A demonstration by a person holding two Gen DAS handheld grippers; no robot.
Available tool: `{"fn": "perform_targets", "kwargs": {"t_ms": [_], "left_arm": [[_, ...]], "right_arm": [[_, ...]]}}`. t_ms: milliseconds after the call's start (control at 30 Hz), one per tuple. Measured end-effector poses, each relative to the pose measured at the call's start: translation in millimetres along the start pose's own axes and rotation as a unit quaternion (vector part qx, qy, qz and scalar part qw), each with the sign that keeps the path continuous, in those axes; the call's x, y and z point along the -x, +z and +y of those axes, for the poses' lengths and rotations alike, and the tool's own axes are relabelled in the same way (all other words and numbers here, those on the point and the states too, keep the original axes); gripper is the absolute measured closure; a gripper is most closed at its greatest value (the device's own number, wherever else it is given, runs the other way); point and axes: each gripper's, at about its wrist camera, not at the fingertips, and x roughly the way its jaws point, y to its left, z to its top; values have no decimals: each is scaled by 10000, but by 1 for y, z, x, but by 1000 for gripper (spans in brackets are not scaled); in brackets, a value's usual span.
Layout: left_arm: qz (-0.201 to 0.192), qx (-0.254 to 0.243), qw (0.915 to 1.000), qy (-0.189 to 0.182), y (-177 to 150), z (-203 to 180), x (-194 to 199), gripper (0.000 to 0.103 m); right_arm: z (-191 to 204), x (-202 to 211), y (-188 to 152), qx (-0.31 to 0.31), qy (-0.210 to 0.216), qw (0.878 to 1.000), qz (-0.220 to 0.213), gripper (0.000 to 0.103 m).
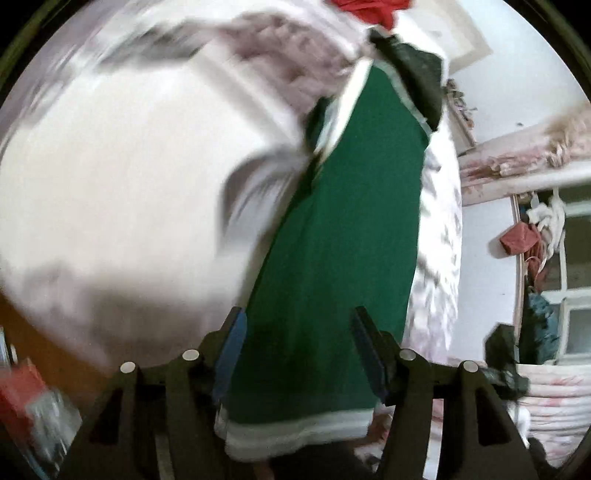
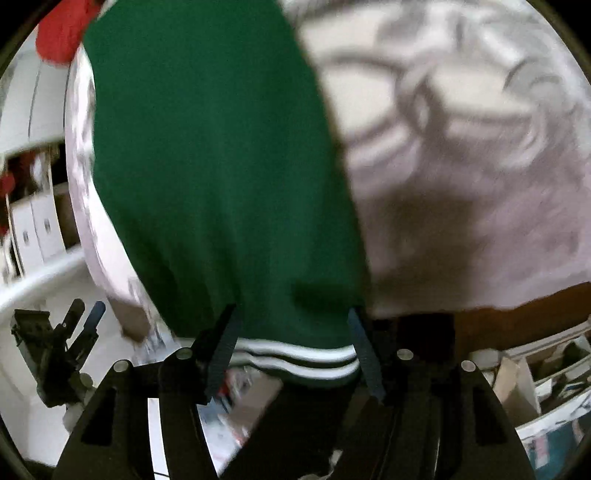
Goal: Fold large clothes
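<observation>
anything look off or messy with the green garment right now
Nothing looks damaged. The green garment hangs lengthwise over the patterned bedding, its white-striped hem between each gripper's fingers, with a red cloth at its far end. Both views are motion-blurred, so small wrinkles can't be judged.

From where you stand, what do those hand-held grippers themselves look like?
Each hand-held gripper, left and right, is a matte black plastic frame with angular cut-outs and round silver pin heads. The two fingers carry dark blue pads. No cables, sleeves or markings show.
</observation>
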Motion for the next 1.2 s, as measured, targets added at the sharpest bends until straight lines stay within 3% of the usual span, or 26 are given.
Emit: {"fn": "perform_targets", "kwargs": {"t_ms": [133,200,300,333,433,567,633,700,800,967,1067,1200], "left_arm": [[-307,-532,9980,-152,86,-51,-62,47],[-450,-737,9962,87,127,-71,-90,49],[-593,-845,9942,308,184,-96,-129,49],[-592,-864,9940,331,203,-101,-142,49],[-370,-989,9897,961,247,-101,-181,49],[-114,-723,9886,1318,277,-83,-221,49],[-132,-706,9879,1378,281,-76,-228,49],[-170,-760,9868,1423,281,-74,-231,48],[-170,-819,9851,1503,284,-72,-237,47],[-140,-689,9862,1497,299,-74,-234,47],[-256,-591,9902,1236,290,-79,-202,47],[-325,-403,9951,845,234,-84,-152,47]], "right_arm": [[24,31,65,28,165,9967,-799,40],[48,41,100,250,171,9930,-1142,40],[84,55,185,444,451,9872,-1466,42],[102,59,215,569,546,9839,-1606,45],[121,71,281,788,510,9788,-1822,58],[138,62,381,894,207,9778,-1886,59],[140,46,425,817,-139,9799,-1815,69],[135,30,456,681,-207,9844,-1607,69],[130,9,478,607,-47,9890,-1349,69],[136,9,488,866,-108,9901,-1100,68],[132,38,462,1071,164,9889,-1017,67],[125,52,387,1416,359,9865,-744,65]]}}
